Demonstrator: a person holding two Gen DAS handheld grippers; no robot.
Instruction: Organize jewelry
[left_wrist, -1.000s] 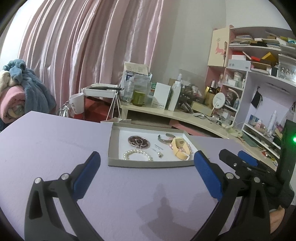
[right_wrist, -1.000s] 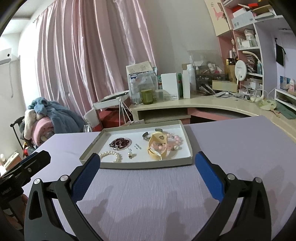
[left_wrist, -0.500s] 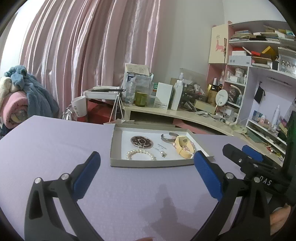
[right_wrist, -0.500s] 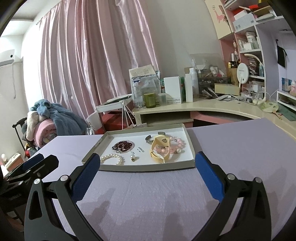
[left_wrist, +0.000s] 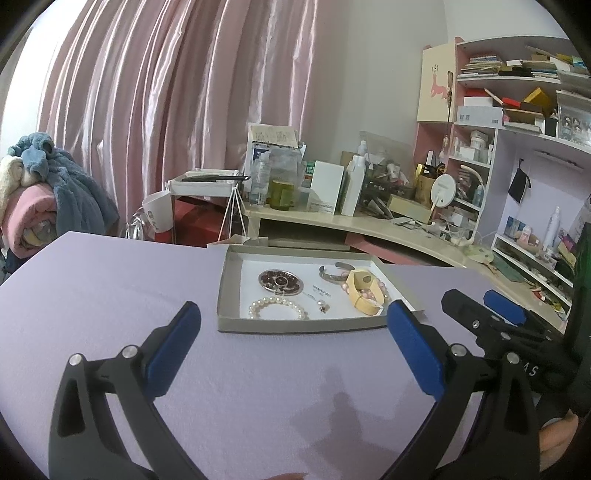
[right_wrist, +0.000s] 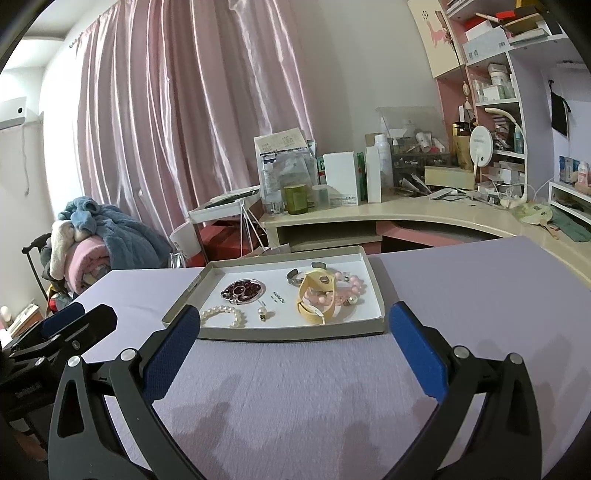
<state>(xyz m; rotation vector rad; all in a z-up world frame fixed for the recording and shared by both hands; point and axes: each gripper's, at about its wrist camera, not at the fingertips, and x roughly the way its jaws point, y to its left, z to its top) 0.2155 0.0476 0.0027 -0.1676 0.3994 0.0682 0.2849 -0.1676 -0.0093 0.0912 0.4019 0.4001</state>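
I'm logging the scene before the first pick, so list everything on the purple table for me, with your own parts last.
tray: 1, grey card with white floor, far middle of the purple table
pearl bracelet: 1, white, near-left of the tray
dark beaded piece: 1, maroon, coiled on a round disc behind the pearls
cuff bangle: 1, silver, far middle
yellow band: 1, pale yellow, right half
pink bead bracelet: 1, pink, right half, touching the yellow band
small earrings: count unclear, near middle
left gripper: blue fingers open, over bare table
right gripper: blue fingers open, over bare table
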